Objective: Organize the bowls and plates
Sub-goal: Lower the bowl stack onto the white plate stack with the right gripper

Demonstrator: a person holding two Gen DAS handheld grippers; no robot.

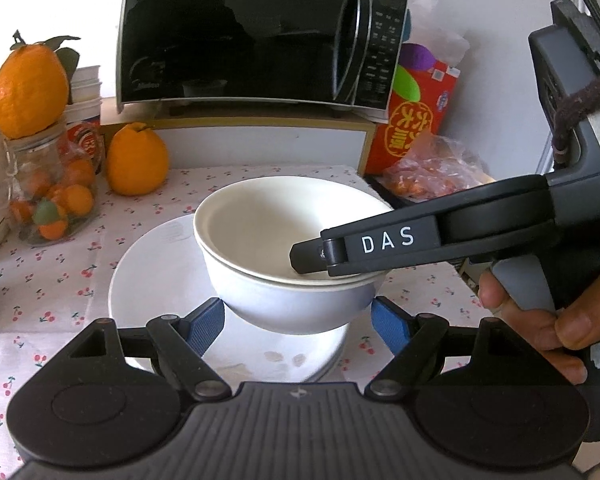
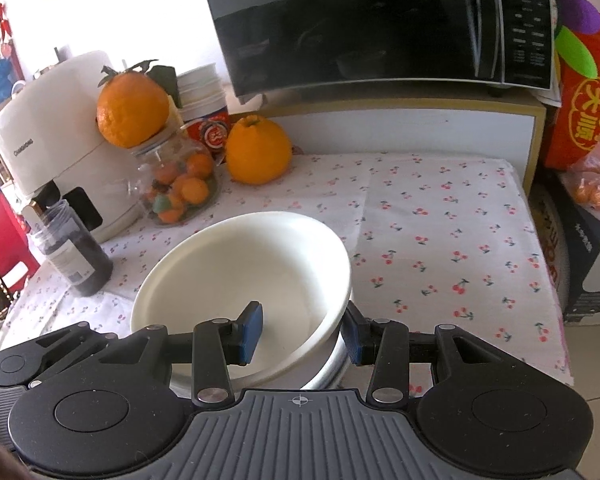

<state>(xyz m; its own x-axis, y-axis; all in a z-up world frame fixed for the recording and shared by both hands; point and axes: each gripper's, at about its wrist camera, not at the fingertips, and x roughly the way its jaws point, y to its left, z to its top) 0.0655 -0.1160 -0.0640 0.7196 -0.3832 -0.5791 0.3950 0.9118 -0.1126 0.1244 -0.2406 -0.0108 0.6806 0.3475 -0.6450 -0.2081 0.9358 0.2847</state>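
Observation:
Two white bowls are nested, the inner bowl [image 1: 260, 220] sitting in the outer bowl [image 1: 292, 304], above a white plate [image 1: 156, 280] on the cherry-print tablecloth. My left gripper [image 1: 298, 322] is open, its blue pads on either side of the outer bowl's base. My right gripper [image 2: 302, 334] straddles the inner bowl's rim [image 2: 332, 332], one pad inside, one outside; a gap shows, so it is open. In the left wrist view the right gripper's fingers [image 1: 312, 256] reach over the rim from the right. The inner bowl [image 2: 244, 276] fills the right wrist view.
A black microwave [image 1: 252, 32] stands on a shelf behind. Oranges [image 1: 136, 160] and a glass jar of small fruit [image 1: 48, 196] sit at the left, with a dark bottle [image 2: 74, 252] and a white appliance [image 2: 56, 136]. A red box [image 1: 416, 116] and bagged fruit [image 1: 432, 172] are right.

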